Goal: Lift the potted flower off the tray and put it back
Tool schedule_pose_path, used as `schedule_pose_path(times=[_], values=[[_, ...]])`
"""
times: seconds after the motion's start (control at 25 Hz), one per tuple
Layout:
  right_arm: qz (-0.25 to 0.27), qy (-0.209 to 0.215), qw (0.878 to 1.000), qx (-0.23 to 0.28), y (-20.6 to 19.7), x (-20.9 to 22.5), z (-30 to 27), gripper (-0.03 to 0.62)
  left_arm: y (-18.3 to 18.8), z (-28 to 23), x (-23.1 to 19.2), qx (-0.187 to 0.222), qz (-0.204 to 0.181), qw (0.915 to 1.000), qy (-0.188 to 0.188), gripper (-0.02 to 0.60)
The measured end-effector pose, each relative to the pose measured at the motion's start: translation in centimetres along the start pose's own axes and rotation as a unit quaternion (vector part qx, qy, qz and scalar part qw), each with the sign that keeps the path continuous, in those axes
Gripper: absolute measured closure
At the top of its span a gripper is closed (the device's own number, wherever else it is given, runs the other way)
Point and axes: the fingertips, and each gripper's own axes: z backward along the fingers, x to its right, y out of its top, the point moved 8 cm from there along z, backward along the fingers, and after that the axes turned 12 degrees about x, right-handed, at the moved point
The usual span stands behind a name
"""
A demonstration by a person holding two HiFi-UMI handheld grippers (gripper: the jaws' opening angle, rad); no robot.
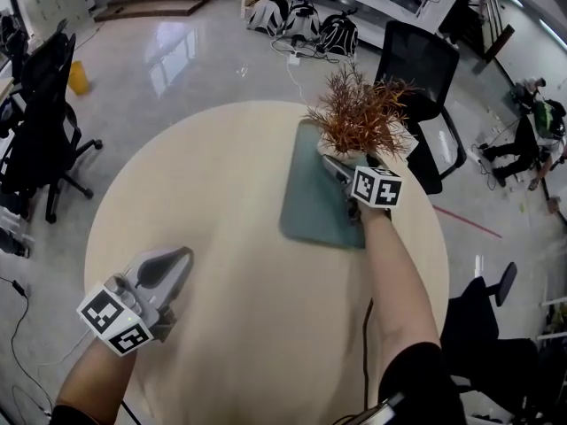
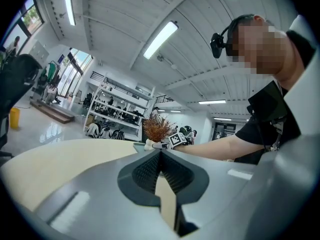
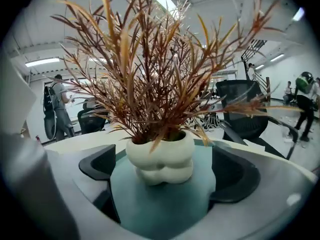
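- Potted flower (image 3: 160,159) stands upright on the teal tray (image 1: 312,204), at its far end, on the round table (image 1: 213,184).
- Right gripper (image 1: 339,168) reaches in from the near side. Its jaws are spread wide with the pot between them, one pad on each side, and neither pad touches it.
- Left gripper (image 1: 174,262) is over the near-left part of the table, well apart from the tray. Its jaws are pressed together with nothing in them.
- The pot looks like glazed white ceramic: stiff, smooth, probably a bit slick, and likely to chip if knocked or dropped.
- It has two rounded bulges with a waist between them, so the pads could slide on the curves.
- The leaves are thin, rust-coloured and springy. They will bend and bear no load, so they are no place to grip.
- The spray is wider than the pot, so the plant may tip if it is held off-centre.
- The best hold is probably low on the pot body, across the waist or upper bulge and under the leaves, squeezed gently and kept level.
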Motion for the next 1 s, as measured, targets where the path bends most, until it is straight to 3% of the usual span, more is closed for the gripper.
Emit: schedule_pose_path(times=[0.6,0.64,0.68,0.84,1.0], values=[[0.010,-0.020,1.000,-0.009,-0.5,0.0,-3.6,-0.006,-0.8,0.8,-1.5,0.012,0.024,0.9996,0.006,0.583],[0.012,-0.016,1.000,-0.008,-0.5,-0.1,-3.6,0.004,-0.9,0.9,-1.5,0.012,0.025,0.9996,0.007,0.583],[0.015,-0.013,1.000,-0.008,-0.5,-0.1,-3.5,0.068,-1.0,1.0,-1.5,0.012,0.027,0.9995,0.008,0.583],[0.014,-0.020,1.000,-0.006,-0.3,-0.4,-3.2,0.074,-1.1,1.7,-1.5,0.012,0.028,0.9994,0.015,0.583],[0.011,0.000,1.000,-0.004,0.1,-1.1,-2.5,0.074,0.0,2.3,-1.3,0.015,0.020,0.9994,0.022,0.583]])
